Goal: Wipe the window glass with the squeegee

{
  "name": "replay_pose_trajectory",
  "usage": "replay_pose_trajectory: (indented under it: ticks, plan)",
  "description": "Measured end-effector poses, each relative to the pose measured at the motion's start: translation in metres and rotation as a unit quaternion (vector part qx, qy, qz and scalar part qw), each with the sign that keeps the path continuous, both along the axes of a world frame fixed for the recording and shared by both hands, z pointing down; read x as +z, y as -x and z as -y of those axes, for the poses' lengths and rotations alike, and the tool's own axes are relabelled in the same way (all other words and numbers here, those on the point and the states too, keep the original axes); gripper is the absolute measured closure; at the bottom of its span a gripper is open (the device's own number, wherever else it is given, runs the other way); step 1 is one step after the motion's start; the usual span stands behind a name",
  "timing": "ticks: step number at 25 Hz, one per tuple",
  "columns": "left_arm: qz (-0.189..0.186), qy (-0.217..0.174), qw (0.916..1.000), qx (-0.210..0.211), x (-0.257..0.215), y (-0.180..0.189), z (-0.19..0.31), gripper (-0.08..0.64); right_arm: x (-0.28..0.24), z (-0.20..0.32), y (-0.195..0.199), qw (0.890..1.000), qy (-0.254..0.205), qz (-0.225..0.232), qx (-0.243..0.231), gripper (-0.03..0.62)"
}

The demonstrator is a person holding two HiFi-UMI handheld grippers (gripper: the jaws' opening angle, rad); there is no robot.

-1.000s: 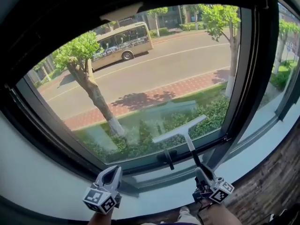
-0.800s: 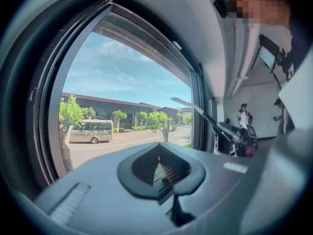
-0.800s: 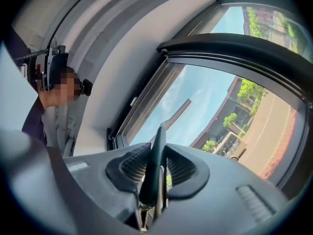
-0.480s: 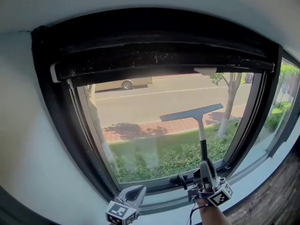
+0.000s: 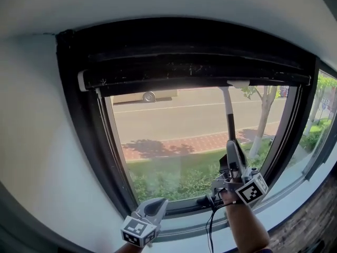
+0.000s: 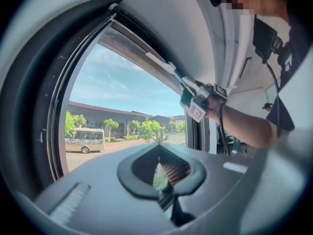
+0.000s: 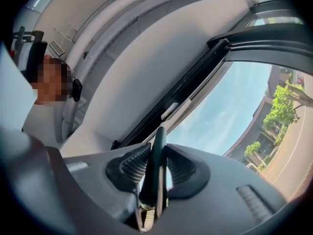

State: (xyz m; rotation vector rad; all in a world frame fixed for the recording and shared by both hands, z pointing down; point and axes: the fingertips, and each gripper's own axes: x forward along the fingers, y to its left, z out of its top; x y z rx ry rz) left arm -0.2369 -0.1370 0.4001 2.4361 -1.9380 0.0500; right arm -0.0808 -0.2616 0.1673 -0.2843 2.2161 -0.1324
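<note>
Fingers point(image 7: 131, 163) of the right gripper point(image 7: 155, 156) are clamping the dark handle of the squeegee point(image 5: 229, 116), which is standing between the ribbed pads and running on past their tips. In the head view this gripper is sitting right of centre, with the person's arm point(image 5: 246, 226) reaching up to it from the lower edge and a black cable point(image 5: 210, 231) hanging beside the wrist. The squeegee is pointing upward across the glass point(image 5: 174, 136), its pale head lying at the upper edge of the pane, just under the dark top bar of the frame point(image 5: 184, 70). The left gripper point(image 5: 157, 205) is hovering low in the bottom centre of the head view, in front of the lower frame rail and well apart from the squeegee. Its own view is showing its fingers meeting at the tips, with only a lens-shaped gap between the pads and nothing held there. Outside the glass, a bus point(image 6: 84, 140) is showing on the road in the left gripper view, with green trees point(image 6: 149, 129) beyond it under a blue sky.
</note>
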Motion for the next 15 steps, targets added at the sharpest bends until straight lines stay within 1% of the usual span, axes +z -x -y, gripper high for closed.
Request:
replay_pose_trajectory:
  ticks: [3,5,7,9,15]
  plan:
    - [0.009,0.0,1.0,-0.001,-0.006,0.004,-0.001,0.555,-0.011,0.007,0.012,1.0,0.002,0.004,-0.001,0.489]
    - [0.011,-0.007,0.9999,0.001,-0.009,0.007,-0.002,0.555,-0.014,0.009,0.018,1.0,0.004,0.005,0.002,0.489]
    - [0.002,-0.022,0.9998,0.0,-0.014,0.006,-0.003,0.555,-0.016,0.012,0.022,1.0,0.01,0.006,0.004,0.489]
    - [-0.007,-0.033,0.9994,0.009,-0.017,0.002,-0.004,0.555,-0.019,0.015,0.024,1.0,0.011,0.008,0.002,0.489]
    - [-0.012,-0.033,0.9993,0.016,-0.015,0.002,-0.007,0.555,-0.017,0.017,0.024,1.0,0.019,0.0,-0.006,0.489]
